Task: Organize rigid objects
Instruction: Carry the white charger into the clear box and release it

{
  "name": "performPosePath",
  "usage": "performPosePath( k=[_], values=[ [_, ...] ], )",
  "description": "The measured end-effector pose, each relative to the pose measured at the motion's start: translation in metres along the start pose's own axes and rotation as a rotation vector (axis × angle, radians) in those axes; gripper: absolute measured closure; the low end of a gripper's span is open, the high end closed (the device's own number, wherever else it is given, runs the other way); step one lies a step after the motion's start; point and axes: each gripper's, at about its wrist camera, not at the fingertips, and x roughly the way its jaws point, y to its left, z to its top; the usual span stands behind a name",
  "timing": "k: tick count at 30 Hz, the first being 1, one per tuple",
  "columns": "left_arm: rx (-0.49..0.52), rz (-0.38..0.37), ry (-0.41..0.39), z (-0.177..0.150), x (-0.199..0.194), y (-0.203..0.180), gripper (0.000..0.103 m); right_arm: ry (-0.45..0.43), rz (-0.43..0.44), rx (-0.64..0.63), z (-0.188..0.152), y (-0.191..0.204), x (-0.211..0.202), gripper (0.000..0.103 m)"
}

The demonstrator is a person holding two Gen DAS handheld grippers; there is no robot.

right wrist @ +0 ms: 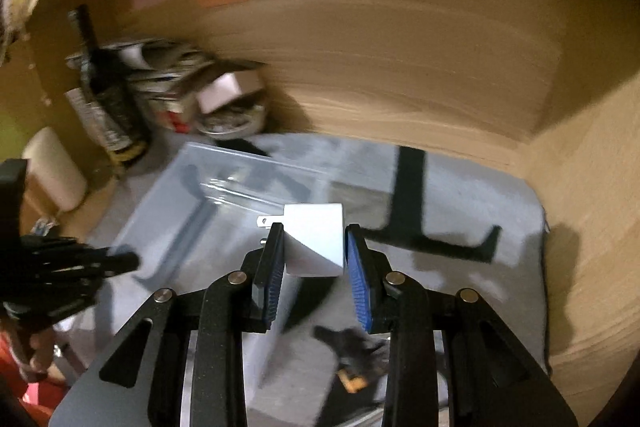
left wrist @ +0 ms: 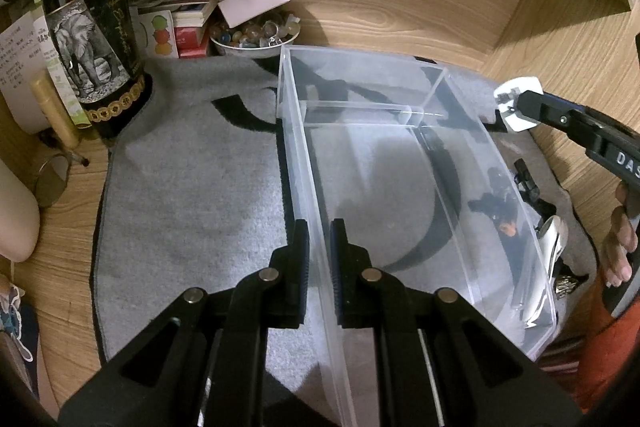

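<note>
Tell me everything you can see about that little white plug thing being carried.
The white plug adapter is a small, smooth, boxy plastic block with two flat metal prongs sticking out to its left. It is held off the grey mat, pinched between the right gripper and its blue-padded fingers, over the clear plastic bin's far right corner.

Left gripper (left wrist: 320, 247) angled downward, jaws clamped on a bin wall (left wrist: 316, 211). Right gripper (right wrist: 314, 251) angled downward, pads pressing a white plug (right wrist: 316, 247).

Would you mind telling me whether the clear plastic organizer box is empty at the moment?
Empty, it appears: through the clear plastic organizer box only the grey mat shows in each compartment; the small items lie outside its far wall.
</note>
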Motion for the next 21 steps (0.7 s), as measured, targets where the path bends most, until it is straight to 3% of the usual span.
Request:
performPosePath(
  k=[7, 14, 21],
  values=[
    [0.004, -0.002, -0.005, 0.000, 0.000, -0.001, 0.092, 0.041, 0.035, -0.048, 0.009, 0.039, 0.027, 0.076],
    [0.001, -0.007, -0.010, 0.001, 0.000, -0.001, 0.092, 0.141, 0.074, -0.070, 0.010, 0.058, 0.061, 0.076],
    [0.004, -0.006, -0.009, 0.001, -0.002, -0.001, 0.092, 0.181, 0.085, -0.134, 0.007, 0.076, 0.072, 0.076]
  ],
)
